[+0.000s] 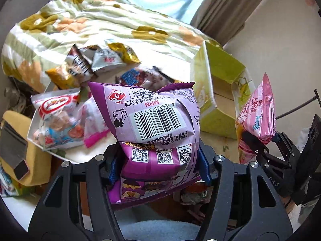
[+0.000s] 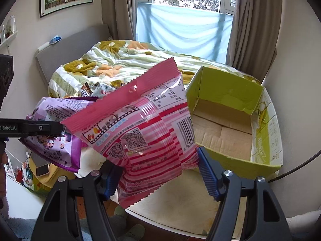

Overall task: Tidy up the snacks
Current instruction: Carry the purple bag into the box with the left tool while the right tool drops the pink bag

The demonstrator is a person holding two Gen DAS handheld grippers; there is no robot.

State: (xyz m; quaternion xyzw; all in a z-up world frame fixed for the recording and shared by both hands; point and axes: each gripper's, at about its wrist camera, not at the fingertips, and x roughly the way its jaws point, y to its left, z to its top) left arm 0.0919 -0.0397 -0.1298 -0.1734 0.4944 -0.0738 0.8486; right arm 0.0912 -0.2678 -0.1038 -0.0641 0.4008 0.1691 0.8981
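My left gripper (image 1: 159, 166) is shut on a purple snack bag (image 1: 158, 120) with a barcode, held up above the table. In the right wrist view that purple bag (image 2: 54, 132) hangs at the left. My right gripper (image 2: 160, 174) is shut on a pink striped snack bag (image 2: 148, 132), lifted in front of an open green cardboard box (image 2: 266, 160). From the left wrist view the pink bag (image 1: 256, 116) and the right gripper (image 1: 260, 146) appear at the right, beside the green box (image 1: 216, 118). Several more snack packets (image 1: 60, 116) lie in a pile behind.
A white tray (image 1: 32, 128) holds part of the snack pile. A bed with a flowered quilt (image 2: 112, 66) stands behind the round white table (image 2: 180, 200). A yellow stool with a phone (image 2: 42, 170) is at the lower left. Curtains and a window are behind.
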